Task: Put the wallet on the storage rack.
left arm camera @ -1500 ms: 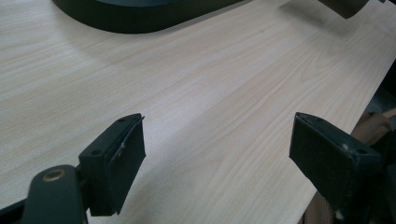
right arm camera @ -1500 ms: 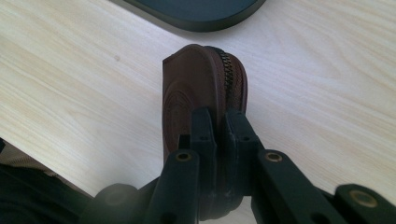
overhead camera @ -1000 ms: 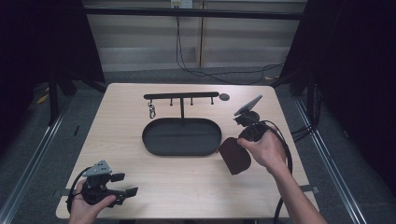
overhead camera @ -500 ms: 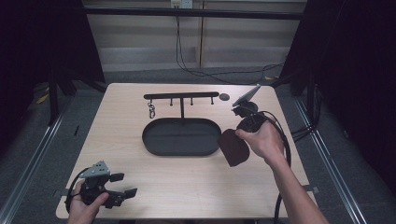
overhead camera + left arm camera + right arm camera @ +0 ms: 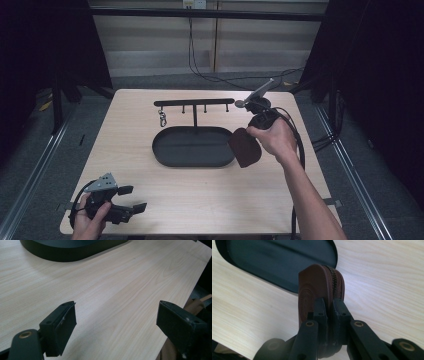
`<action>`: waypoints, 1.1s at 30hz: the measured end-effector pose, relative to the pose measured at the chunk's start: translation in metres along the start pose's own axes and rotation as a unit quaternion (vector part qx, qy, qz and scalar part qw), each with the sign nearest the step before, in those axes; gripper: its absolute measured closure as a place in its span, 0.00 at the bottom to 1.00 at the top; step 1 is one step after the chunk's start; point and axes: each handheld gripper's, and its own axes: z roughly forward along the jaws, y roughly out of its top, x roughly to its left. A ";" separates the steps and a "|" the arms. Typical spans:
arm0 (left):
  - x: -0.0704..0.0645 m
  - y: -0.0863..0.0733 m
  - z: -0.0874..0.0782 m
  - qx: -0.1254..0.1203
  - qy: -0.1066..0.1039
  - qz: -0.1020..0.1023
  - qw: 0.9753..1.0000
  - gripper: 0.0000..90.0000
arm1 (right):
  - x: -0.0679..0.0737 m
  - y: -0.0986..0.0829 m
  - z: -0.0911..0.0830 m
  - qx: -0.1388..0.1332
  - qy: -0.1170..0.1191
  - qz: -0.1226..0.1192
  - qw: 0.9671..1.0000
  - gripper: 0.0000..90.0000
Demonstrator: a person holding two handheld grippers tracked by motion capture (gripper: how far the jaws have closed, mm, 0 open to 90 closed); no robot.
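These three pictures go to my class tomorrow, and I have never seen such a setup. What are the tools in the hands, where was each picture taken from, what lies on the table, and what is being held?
A person works at a wooden table with a two-jawed tool in each hand. The high view looks down from above the person's side. The other two pictures come from cameras riding on each tool, looking along its black jaws.

On the table stands a dark oval tray with a hook rack rising behind it; a small metal clasp hangs from the rack.

The right hand-held gripper pinches a brown zipped pouch near the tray's right end. The left hand-held gripper is open and holds nothing, near the table's front left corner.
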 end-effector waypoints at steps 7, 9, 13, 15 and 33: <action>0.002 -0.001 0.003 0.012 0.004 -0.011 1.000 0.18 | -0.002 0.015 -0.001 -0.007 0.015 0.013 1.000 0.92; 0.003 -0.001 0.002 0.010 0.004 -0.014 1.000 0.18 | 0.000 0.019 0.000 -0.010 0.014 0.013 1.000 0.92; 0.002 -0.001 0.002 0.011 0.005 -0.013 1.000 0.18 | 0.000 0.025 0.004 -0.015 0.024 0.019 0.999 0.92; 0.003 -0.001 0.002 0.013 0.004 -0.013 1.000 0.18 | -0.001 0.028 0.005 -0.021 0.031 0.026 0.999 0.92; 0.004 -0.001 0.000 0.007 0.009 -0.017 1.000 0.18 | -0.007 0.042 0.029 -0.056 0.067 0.067 0.994 0.93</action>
